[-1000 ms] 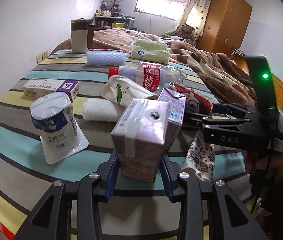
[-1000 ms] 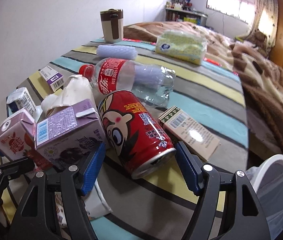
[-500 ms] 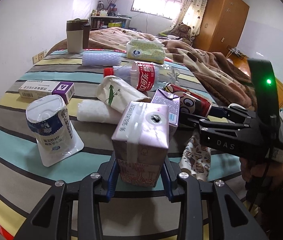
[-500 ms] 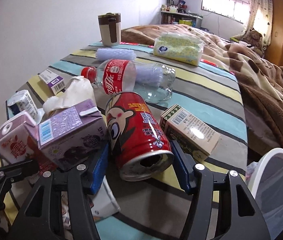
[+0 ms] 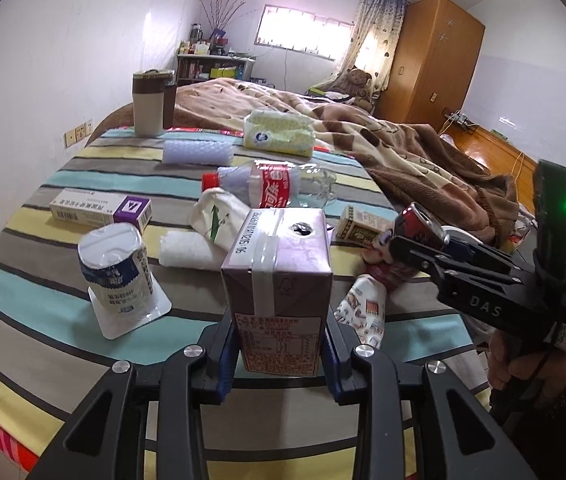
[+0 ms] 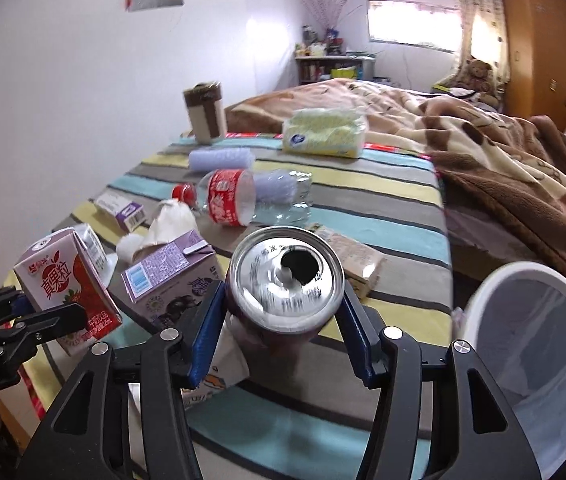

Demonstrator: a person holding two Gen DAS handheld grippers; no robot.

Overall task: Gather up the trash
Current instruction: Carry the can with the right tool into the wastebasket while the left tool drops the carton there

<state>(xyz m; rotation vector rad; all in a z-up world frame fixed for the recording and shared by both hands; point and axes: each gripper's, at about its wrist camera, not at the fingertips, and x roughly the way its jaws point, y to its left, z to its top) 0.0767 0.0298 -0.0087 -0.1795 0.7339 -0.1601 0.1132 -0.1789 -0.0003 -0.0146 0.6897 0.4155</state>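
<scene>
My left gripper point(image 5: 279, 350) is shut on a purple drink carton point(image 5: 279, 276) and holds it upright over the striped table; it also shows in the right wrist view point(image 6: 71, 284). My right gripper point(image 6: 283, 320) is shut on a red drink can point(image 6: 286, 280), lifted, with its open top facing the camera; the can also shows in the left wrist view point(image 5: 419, 226). A white trash bin point(image 6: 539, 352) stands at the table's right edge, below my right gripper. A second purple carton point(image 6: 171, 276), a plastic cola bottle point(image 6: 243, 198) and a yoghurt cup point(image 5: 117, 276) lie on the table.
On the striped table point(image 5: 43, 248) lie a purple-white medicine box point(image 5: 101, 210), a small tan box point(image 6: 351, 258), a crumpled white bag point(image 5: 219, 220), a tissue pack point(image 5: 279, 134), a foam roll point(image 5: 197, 152) and a brown-white mug point(image 5: 149, 104). A bed with a brown blanket point(image 6: 503, 160) lies behind.
My right gripper closed on the red can and lifted it off the table, tilting its top toward the camera. My left gripper raised the purple carton slightly.
</scene>
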